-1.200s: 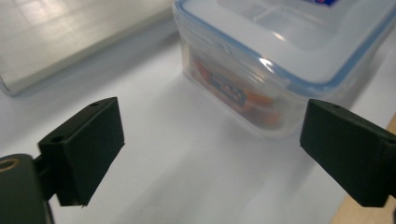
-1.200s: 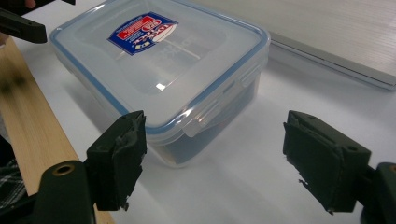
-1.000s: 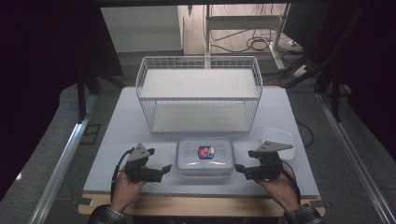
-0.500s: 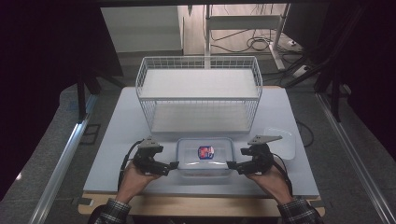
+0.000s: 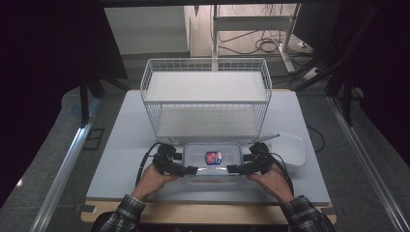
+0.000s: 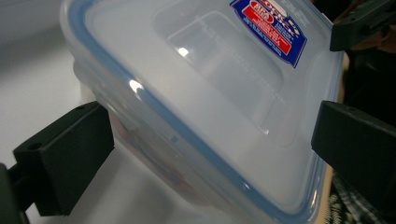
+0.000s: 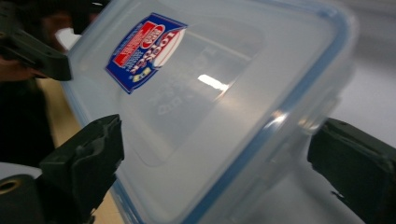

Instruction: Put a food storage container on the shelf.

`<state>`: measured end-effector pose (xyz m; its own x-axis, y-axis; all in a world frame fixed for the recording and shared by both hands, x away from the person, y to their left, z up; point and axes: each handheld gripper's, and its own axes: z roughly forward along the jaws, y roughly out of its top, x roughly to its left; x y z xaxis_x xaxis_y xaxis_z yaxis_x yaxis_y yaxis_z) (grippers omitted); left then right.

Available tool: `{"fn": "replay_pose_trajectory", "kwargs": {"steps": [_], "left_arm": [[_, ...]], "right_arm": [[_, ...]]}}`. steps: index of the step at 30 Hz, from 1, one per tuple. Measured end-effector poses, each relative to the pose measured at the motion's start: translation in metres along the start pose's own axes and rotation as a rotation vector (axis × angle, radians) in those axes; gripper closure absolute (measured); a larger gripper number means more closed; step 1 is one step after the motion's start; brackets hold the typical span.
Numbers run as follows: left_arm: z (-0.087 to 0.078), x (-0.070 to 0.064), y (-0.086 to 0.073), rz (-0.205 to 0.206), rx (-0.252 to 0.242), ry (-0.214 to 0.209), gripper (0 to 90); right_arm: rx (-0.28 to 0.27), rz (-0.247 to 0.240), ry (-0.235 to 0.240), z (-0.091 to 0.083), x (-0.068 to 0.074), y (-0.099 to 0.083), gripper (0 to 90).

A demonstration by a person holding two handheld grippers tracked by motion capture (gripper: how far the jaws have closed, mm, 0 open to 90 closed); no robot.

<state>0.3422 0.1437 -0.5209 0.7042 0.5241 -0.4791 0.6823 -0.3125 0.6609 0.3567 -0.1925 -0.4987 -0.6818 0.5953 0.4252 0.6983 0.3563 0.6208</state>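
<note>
Container: clear lidded plastic box [image 5: 212, 160] with a red-and-blue label [image 5: 213, 157], flat on the white counter [image 5: 125, 145], just in front of the wire rack [image 5: 205, 94].
Left hand-held gripper [image 5: 186, 170]: jaws spread, straddling the box's left end.
Right hand-held gripper [image 5: 235, 169]: jaws spread, straddling the box's right end.
Beside: white bowl [image 5: 289, 149], just right of the right hand [image 5: 268, 180].
</note>
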Motion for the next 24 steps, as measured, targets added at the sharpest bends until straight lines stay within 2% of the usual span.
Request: {"fn": "replay_pose_trajectory", "kwargs": {"steps": [3, 8, 10, 11, 14, 16, 19, 21, 24], "left_arm": [[0.0, 0.002, -0.002, -0.028, 0.004, -0.021, 0.0], [-0.009, -0.013, -0.003, 0.036, 0.022, 0.037, 6.7], [-0.015, -0.017, -0.007, 0.045, -0.001, 0.052, 13.0], [-0.017, -0.019, -0.008, 0.051, -0.017, 0.056, 17.6], [-0.024, -0.029, -0.013, 0.1, -0.016, 0.086, 23.5], [-0.029, -0.033, -0.016, 0.098, -0.038, 0.093, 29.8], [-0.036, -0.035, -0.024, 0.071, -0.083, 0.078, 42.1], [-0.038, -0.038, -0.028, 0.061, -0.1, 0.076, 46.1], [-0.037, -0.043, -0.031, 0.043, -0.115, 0.095, 47.0]], "right_arm": [[0.004, 0.03, 0.015, 0.003, -0.001, 0.0, 3.7], [0.009, 0.031, 0.003, -0.006, 0.003, -0.002, 11.8], [0.01, 0.023, -0.007, -0.009, 0.006, -0.004, 14.7], [0.01, 0.019, -0.012, -0.012, 0.009, -0.005, 18.5], [-0.014, 0.032, -0.014, -0.022, 0.012, -0.008, 29.4], [-0.033, 0.046, -0.004, -0.027, 0.013, -0.011, 35.9], [-0.061, 0.049, 0.015, -0.036, 0.015, -0.018, 43.8], [-0.067, 0.063, 0.03, -0.041, 0.016, -0.022, 47.8], [-0.074, 0.039, 0.029, -0.044, 0.02, -0.026, 49.5]]}}
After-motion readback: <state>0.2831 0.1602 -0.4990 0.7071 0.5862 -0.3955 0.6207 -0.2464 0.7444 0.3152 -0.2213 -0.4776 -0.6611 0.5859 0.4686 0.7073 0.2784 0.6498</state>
